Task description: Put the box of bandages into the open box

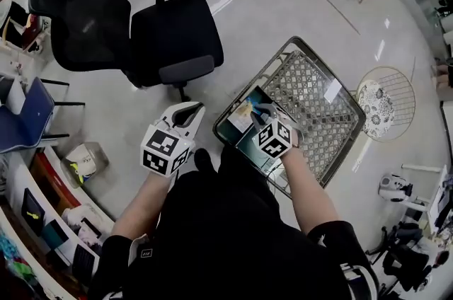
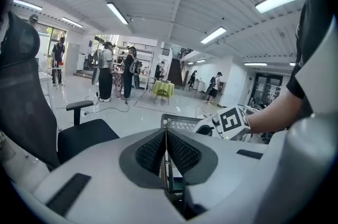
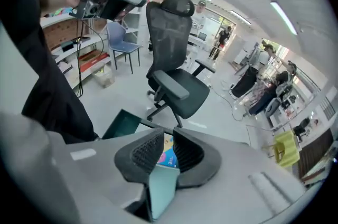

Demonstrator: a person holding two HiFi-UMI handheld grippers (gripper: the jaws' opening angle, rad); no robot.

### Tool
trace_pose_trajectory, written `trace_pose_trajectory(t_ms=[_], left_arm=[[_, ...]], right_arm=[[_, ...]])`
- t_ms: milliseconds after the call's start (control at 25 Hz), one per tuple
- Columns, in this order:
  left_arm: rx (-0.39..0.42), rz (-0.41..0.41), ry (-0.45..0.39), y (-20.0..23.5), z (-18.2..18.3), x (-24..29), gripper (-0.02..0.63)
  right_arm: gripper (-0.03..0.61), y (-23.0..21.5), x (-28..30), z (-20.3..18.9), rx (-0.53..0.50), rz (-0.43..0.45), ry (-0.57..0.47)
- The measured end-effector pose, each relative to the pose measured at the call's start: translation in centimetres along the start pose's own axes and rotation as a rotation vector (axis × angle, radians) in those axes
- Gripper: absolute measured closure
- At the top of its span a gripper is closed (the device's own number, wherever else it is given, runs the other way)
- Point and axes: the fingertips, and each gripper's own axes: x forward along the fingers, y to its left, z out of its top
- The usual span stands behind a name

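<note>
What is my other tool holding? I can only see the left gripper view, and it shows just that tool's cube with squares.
Observer: The right tool is shut on a bandage box, pale blue with a colourful picture.
Operator: Where's the open box?
Observer: In the head view, the open box sits just under that tool, at the left end of a wire basket.

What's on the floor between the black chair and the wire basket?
Nothing: in the head view, only bare grey floor lies between the black chair and the wire basket.
</note>
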Motion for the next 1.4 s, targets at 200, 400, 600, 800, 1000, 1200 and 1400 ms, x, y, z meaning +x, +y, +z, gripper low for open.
trace_pose_trajectory(t_ms=[200,400,600,800,1000,1200,1400], left_arm=[[0.023,-0.029,-0.029,-2.0,0.5,-1.6,0.601],[0.042,-0.057,-0.046,-3.7,0.9,-2.1,0.601],[0.051,-0.045,-0.06,-4.8,1.5,-2.0,0.601],[0.062,-0.018,-0.073,-6.5,3.0,-1.1,0.601],[0.09,-0.014,-0.073,-10.0,5.0,0.9,0.601],[0.134,-0.016,-0.08,-14.0,6.6,2.2,0.601],[0.12,0.018,-0.091,-16.2,6.7,2.1,0.601]], right_arm=[[0.514,1.3,-4.2,-0.2,0.045,-0.052,-0.026],[0.523,1.1,-7.9,0.2,0.079,-0.11,-0.072],[0.526,-0.2,-11.4,1.3,0.148,-0.143,-0.169],[0.568,-2.5,-16.7,2.9,0.231,-0.211,-0.382],[0.568,-4.6,-22.9,1.1,0.353,-0.227,-0.516],[0.568,-6.1,-29.7,-1.4,0.374,-0.299,-0.637],[0.568,-5.5,-35.2,-4.4,0.478,-0.306,-0.777]])
